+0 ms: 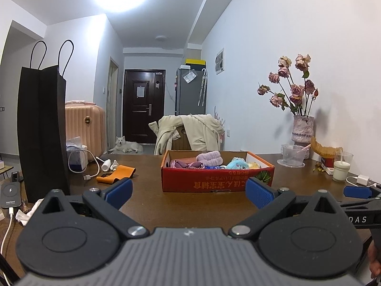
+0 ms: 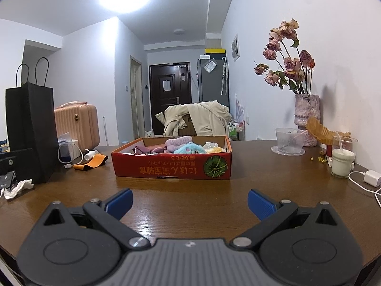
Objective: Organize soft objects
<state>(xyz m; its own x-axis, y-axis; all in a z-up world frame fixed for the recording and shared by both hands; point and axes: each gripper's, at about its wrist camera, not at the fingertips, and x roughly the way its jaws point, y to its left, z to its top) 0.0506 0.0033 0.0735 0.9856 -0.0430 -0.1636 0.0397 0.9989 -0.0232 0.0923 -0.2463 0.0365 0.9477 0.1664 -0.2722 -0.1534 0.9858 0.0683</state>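
Observation:
A red cardboard box (image 1: 202, 183) (image 2: 152, 169) stands on the brown table (image 1: 147, 200) (image 2: 190, 197) ahead of both grippers. It holds soft things: a purple fluffy item (image 1: 209, 157) (image 2: 178, 141), a blue plush toy (image 1: 237, 163) (image 2: 189, 149), a yellow plush (image 1: 253, 165) (image 2: 215, 149) and dark pink cloth (image 1: 183, 163) (image 2: 142, 149). My left gripper (image 1: 189, 191) is open and empty, just short of the box. My right gripper (image 2: 190, 201) is open and empty, farther back; one of its blue fingertips (image 1: 357, 191) shows at the right of the left wrist view.
A black paper bag (image 1: 42, 131) (image 2: 31, 131) stands at left, with an orange band (image 1: 116, 172) (image 2: 91, 162), a white cable (image 1: 90, 166) and crumpled tissue (image 2: 19, 188) near it. At right are a vase of dried roses (image 1: 302, 131) (image 2: 306, 116), a plastic cup (image 1: 293, 155) (image 2: 289, 141), a milk glass (image 1: 341, 166) (image 2: 343, 160) and a charger (image 2: 371, 177).

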